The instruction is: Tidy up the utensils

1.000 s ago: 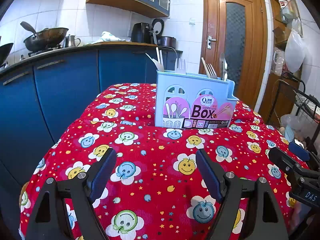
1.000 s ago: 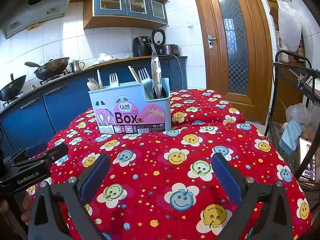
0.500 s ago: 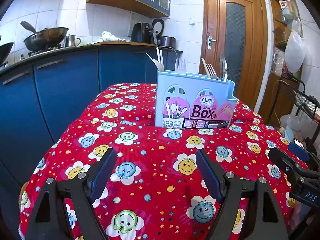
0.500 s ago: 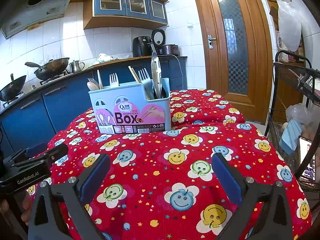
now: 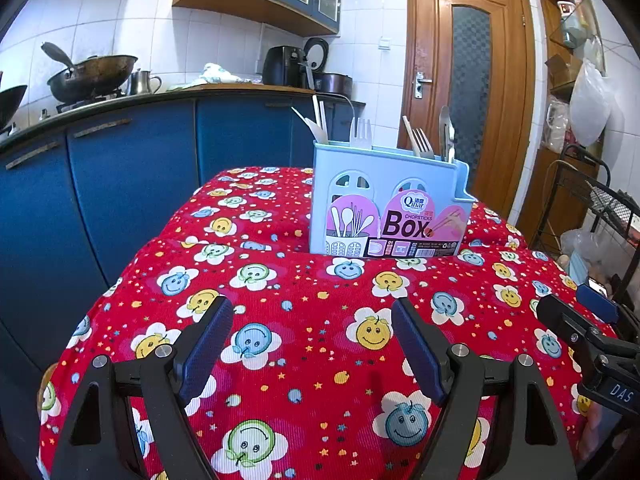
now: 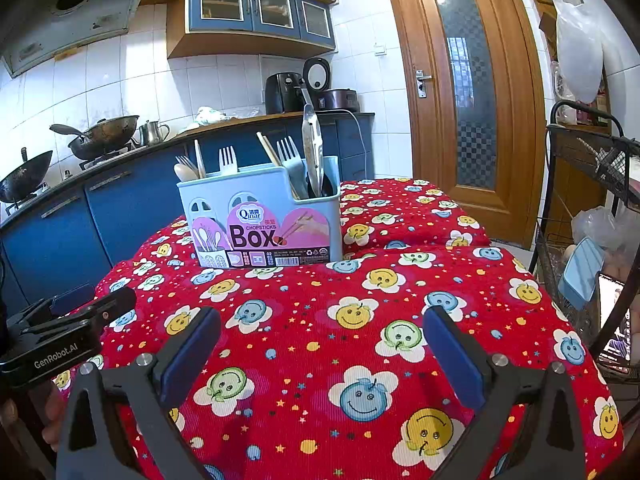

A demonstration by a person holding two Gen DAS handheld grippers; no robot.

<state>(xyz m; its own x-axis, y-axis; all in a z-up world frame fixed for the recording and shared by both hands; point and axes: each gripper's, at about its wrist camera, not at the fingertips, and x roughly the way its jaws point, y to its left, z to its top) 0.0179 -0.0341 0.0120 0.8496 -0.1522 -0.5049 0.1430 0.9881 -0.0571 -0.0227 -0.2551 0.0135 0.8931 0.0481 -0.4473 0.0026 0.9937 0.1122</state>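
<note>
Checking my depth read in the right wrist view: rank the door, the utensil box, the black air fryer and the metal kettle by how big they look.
1. Door
2. Utensil box
3. Air fryer
4. Kettle

The box stands nearer the camera, so true sizes stay unsure.

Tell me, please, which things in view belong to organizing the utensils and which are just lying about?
Belong to the job:
- blue utensil box
- forks, chopsticks and tongs standing in it

Just lying about:
- wok on the stove
- metal jug
- air fryer
- plastic bag hanging at the right
</note>
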